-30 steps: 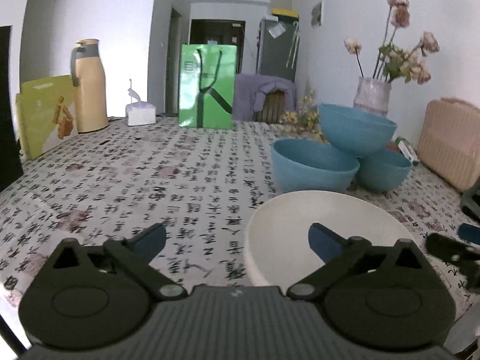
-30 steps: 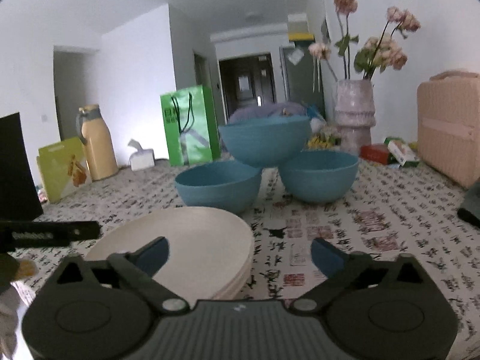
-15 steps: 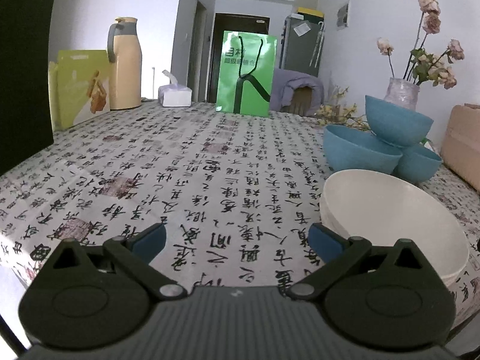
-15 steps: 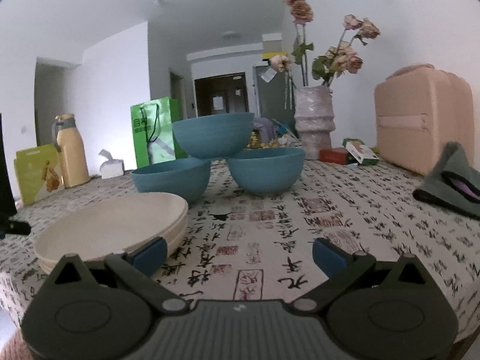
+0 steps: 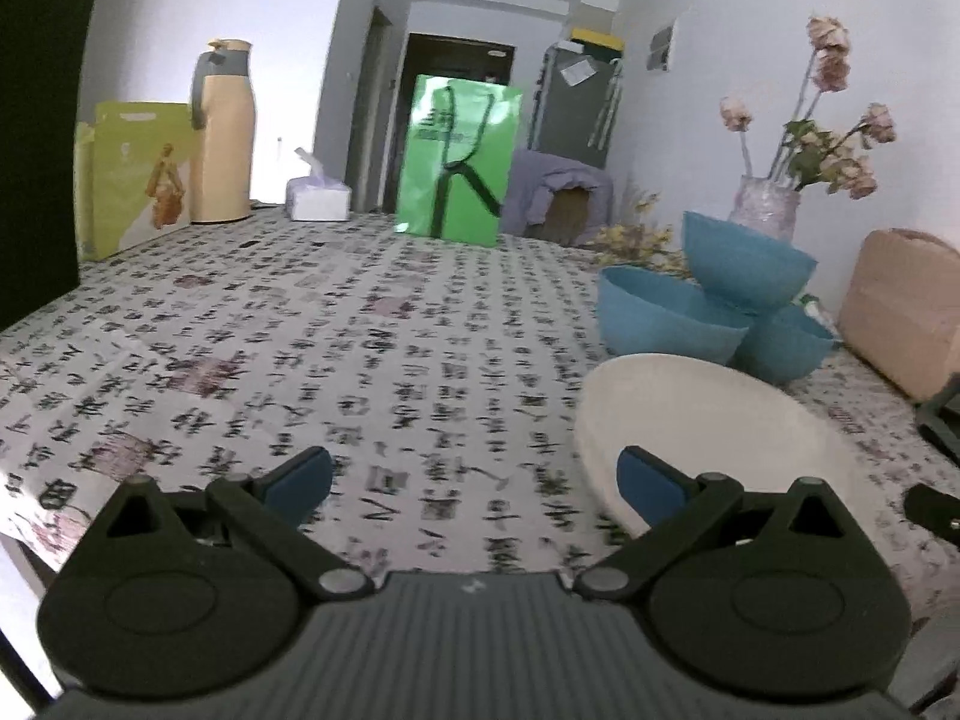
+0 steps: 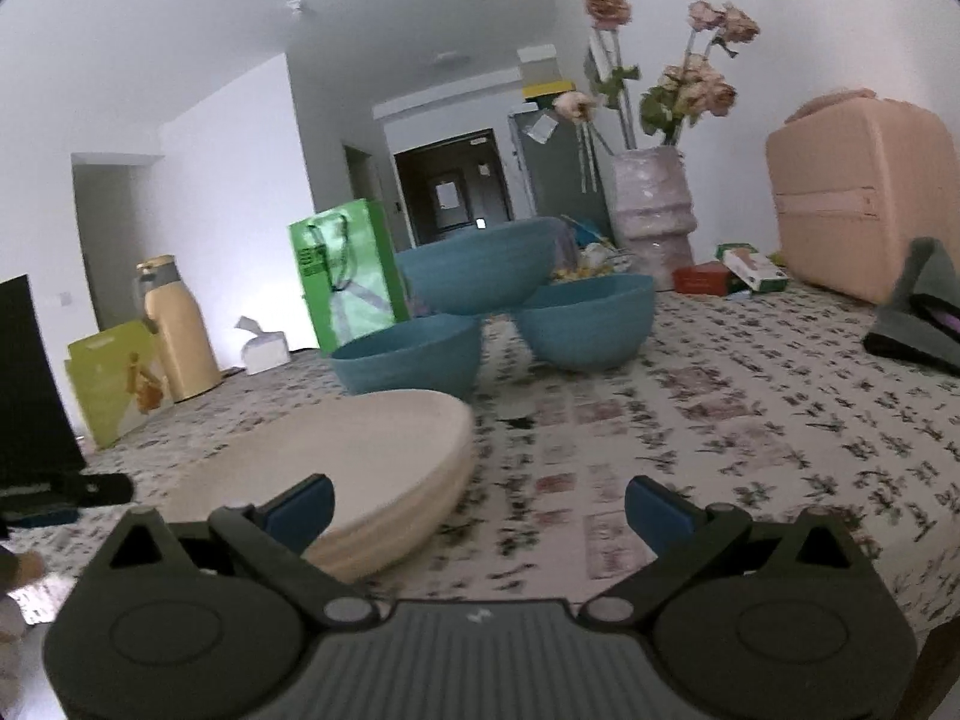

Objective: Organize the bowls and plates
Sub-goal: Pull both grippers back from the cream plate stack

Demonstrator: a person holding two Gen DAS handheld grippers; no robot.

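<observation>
Both the left tool (image 5: 474, 474) and right tool (image 6: 479, 501) hang wide and empty at the near desk edge, apparently approaching the cream round plate stack (image 6: 360, 450), so the next move calls for closing on its rim.

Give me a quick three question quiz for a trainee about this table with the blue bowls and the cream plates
1. How many blue bowls are there, and how are they arranged?
2. True or false: the left gripper is shut on a plate.
3. In the right wrist view, the stack of cream plates lies: A) in front of the bowls, nearer the camera; B) behind the vase; C) on the top blue bowl.

Key
1. Three: the top blue bowl rests on the rims of the left blue bowl and the right blue bowl, which stand on the table.
2. False: both it and the right gripper are open and empty.
3. A.
</observation>
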